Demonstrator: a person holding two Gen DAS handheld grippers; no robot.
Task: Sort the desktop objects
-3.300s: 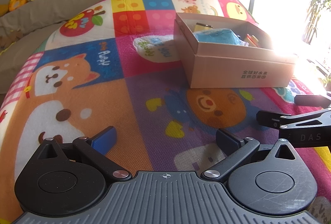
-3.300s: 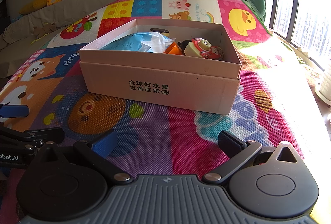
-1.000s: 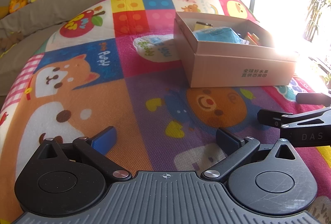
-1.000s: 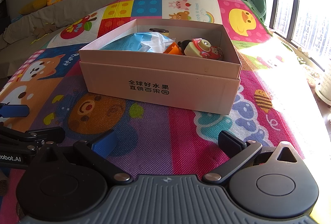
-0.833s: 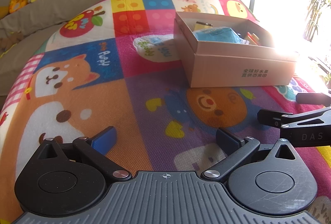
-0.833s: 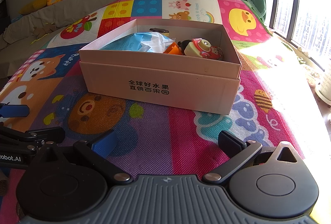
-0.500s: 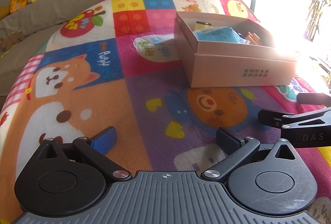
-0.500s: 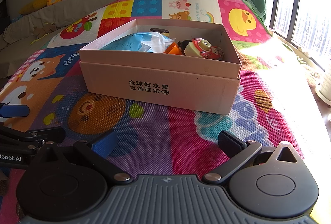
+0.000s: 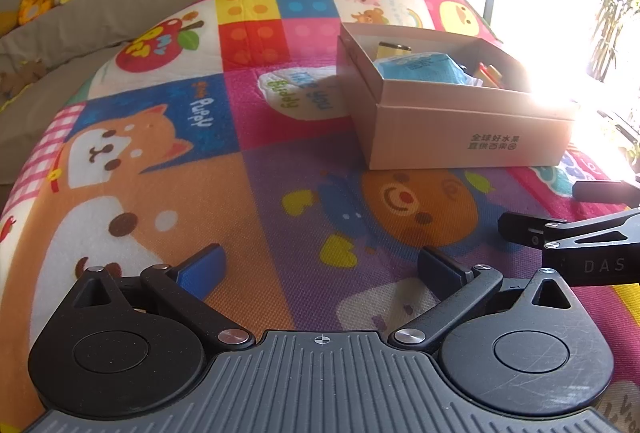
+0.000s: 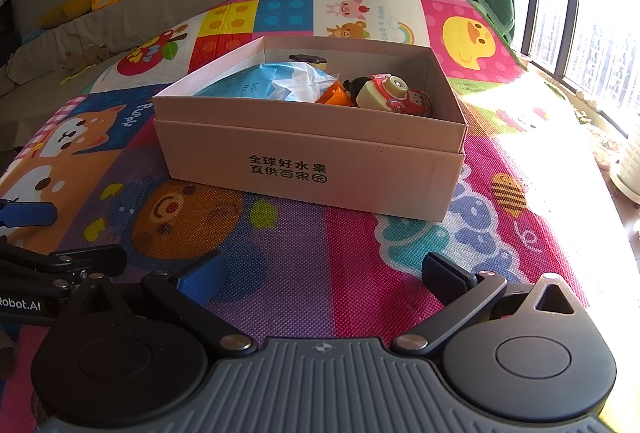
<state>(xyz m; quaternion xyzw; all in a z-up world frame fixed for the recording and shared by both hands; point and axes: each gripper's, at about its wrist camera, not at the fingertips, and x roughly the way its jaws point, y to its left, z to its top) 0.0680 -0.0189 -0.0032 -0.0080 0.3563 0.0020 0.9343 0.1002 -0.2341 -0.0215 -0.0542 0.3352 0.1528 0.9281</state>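
Above play mat [image 9: 280, 161], L gripper [image 9: 320, 269] & R gripper [image 10: 324, 273] fingers wide, empty, box [image 10: 312, 161] ahead

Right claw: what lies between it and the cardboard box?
Only bare play mat, with no loose objects. The right wrist view shows printed mat running from the open right claw to the front wall of the cardboard box.

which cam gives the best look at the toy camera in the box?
Right wrist: the cream-and-red toy camera sits in clear sight against the right wall of the pink cardboard box. Left wrist: window glare washes out that corner of the box, so the toy can't be made out.
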